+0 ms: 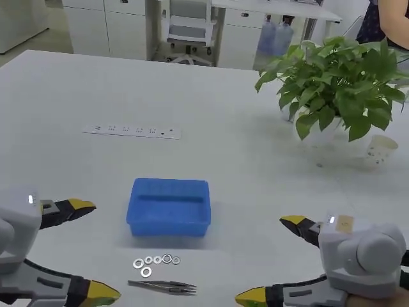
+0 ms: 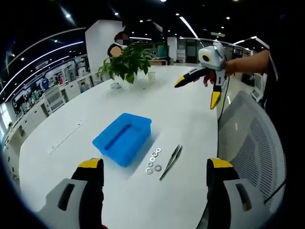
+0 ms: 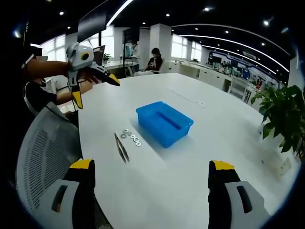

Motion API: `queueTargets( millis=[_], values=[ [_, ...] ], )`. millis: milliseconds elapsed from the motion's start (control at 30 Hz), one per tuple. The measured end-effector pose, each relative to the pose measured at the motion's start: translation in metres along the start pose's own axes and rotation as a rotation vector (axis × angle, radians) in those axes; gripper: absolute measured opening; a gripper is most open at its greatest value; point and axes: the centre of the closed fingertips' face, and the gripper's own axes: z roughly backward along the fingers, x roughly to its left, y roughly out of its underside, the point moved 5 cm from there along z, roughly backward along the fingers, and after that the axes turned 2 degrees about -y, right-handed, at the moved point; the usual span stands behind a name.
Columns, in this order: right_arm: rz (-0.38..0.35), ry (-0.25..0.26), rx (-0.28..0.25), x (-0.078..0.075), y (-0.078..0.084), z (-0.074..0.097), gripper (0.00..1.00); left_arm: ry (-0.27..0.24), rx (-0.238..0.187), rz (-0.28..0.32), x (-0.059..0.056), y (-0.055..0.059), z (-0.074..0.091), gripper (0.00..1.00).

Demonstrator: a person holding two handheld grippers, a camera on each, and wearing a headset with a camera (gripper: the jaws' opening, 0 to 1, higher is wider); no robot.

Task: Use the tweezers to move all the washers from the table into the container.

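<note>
On the table [image 1: 255, 192], six washers [image 1: 157, 259], one tweezers [image 1: 163, 286], one blue container [image 1: 169, 222]

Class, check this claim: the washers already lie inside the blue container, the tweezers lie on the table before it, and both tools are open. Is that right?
No. The head view shows the washers on the table, between the blue container and the tweezers; the left tool and right tool are open.

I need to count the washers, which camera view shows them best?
The head view: the washers lie near, each ring distinct, between the blue container and the tweezers. Both gripper views show them smaller, clustered beside the tweezers.
</note>
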Motion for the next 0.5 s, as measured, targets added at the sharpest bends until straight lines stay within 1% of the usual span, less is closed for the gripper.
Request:
queueTargets(
  millis=[267, 500],
  values=[
    [0.005, -0.004, -0.006, -0.0023, -0.0025, -0.0015, 1.0, 0.0, -0.004, -0.002, 0.0034, -0.0016, -0.0006, 0.95],
    [0.011, -0.01, -0.004, -0.004, -0.0045, -0.0037, 1.0, 0.004, 0.0, 0.001, 0.0047, -0.0001, -0.0024, 0.95]
  ],
)
